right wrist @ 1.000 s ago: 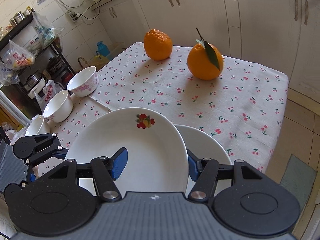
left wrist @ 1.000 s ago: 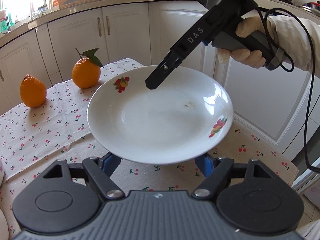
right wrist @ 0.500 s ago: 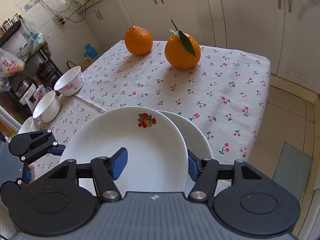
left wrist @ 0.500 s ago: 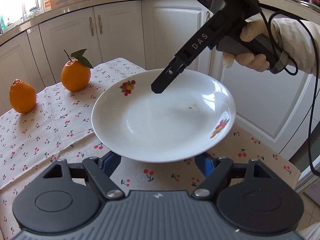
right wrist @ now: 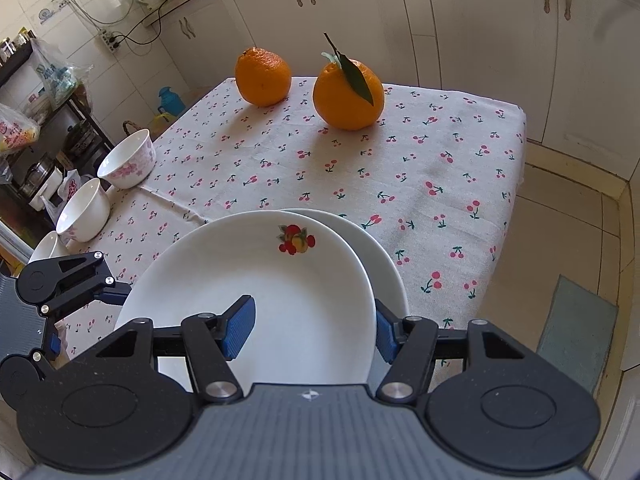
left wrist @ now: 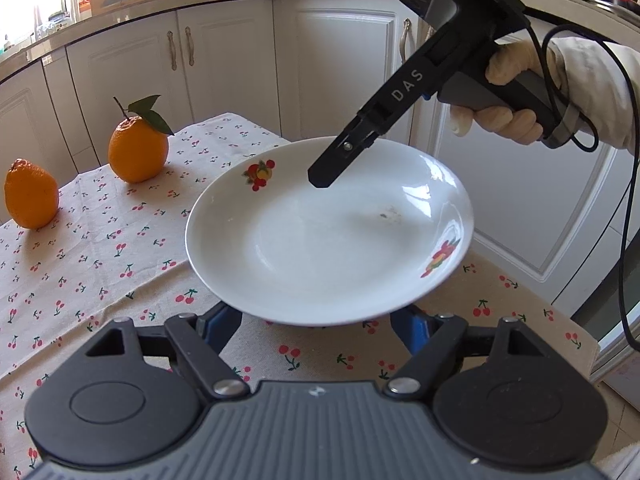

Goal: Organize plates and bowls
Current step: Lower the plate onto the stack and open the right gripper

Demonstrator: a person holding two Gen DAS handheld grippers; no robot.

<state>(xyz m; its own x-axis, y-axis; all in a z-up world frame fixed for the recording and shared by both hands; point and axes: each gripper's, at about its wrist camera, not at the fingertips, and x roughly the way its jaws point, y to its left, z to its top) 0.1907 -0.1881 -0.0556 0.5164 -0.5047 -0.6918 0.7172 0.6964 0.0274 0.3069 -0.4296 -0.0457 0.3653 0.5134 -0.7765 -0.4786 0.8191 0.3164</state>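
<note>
At the left edge of the cherry-print cloth-covered surface [right wrist: 440, 168], three white ceramic bowls [right wrist: 128, 160], two of them showing pink flowers, sat in a row, untouched. Beside them the left gripper [left wrist: 316, 322] reached in low, its jaws spread and just then opening a little wider; their tips were hidden beneath the near rim of the plate, and nothing could be seen pinched between them. In the centre, the white ceramic plate with red fruit motifs [right wrist: 280, 300] hung clear of the cloth, slightly tilted, overlapping a second white plate [right wrist: 386, 256] that lay on the surface to its right. The right gripper [right wrist: 312, 332], held in a gloved hand [left wrist: 504, 112], had its jaws pinching the raised plate's rim, one blue pad inside the dish and the other behind it. Two oranges [right wrist: 348, 96] stood well beyond.

The step in hand looked to be stacking the held plate on the one below. To do it well, the carrier would probably need to shift the plate rightward until the two rims lined up, level it out, and lower it slowly so that ceramic met ceramic without a knock. The pinch should stay firm on the slick glaze until the plate rested fully. The left jaws were best drawn out from beneath first, lest they be trapped or tip the stack. The bowls remained to be gathered.
</note>
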